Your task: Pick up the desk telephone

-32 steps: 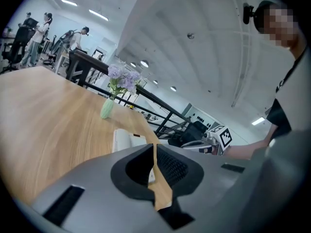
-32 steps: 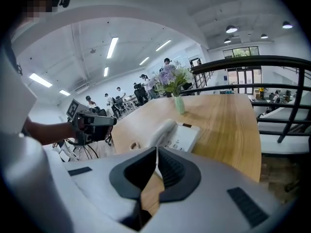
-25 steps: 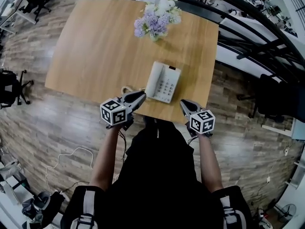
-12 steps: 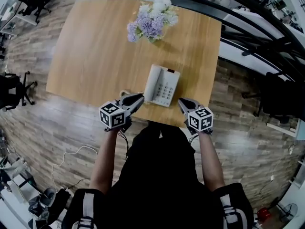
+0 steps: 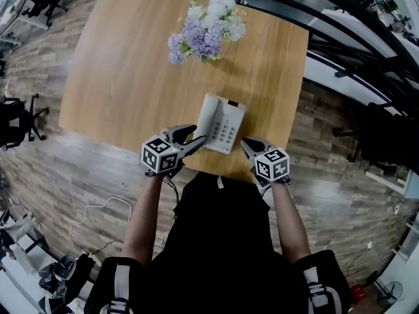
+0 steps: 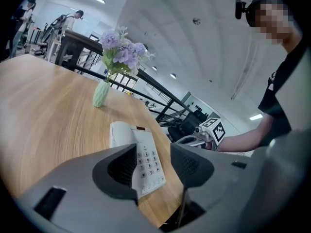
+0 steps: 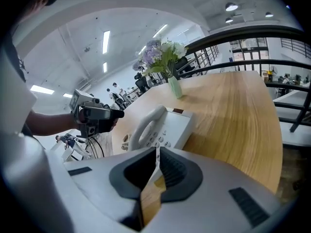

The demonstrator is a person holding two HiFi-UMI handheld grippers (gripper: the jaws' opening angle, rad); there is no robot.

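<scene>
The white desk telephone [image 5: 221, 123] lies on the wooden table [image 5: 124, 77] near its front edge, handset along its left side. My left gripper [image 5: 194, 139] sits at the phone's near left corner, and its jaws are opening. In the left gripper view the phone [image 6: 143, 154] shows through the gap of that gripper [image 6: 153, 166], and the pads do not press on it. My right gripper [image 5: 244, 144] is shut and empty, just off the phone's near right corner. The right gripper view shows the phone [image 7: 165, 125] right beyond this gripper [image 7: 157, 161].
A vase of purple and white flowers [image 5: 206, 30] stands on the table behind the phone. The phone's coiled cord [image 7: 125, 142] lies at its left side. Black railings [image 5: 353, 38] run to the right, office chairs [image 5: 16, 120] stand to the left, and a cable [image 5: 98, 211] lies on the floor.
Both grippers have moved forward and down to the phone's near corners. The left gripper's jaws, shut before, now stand apart. The right gripper stays shut.
</scene>
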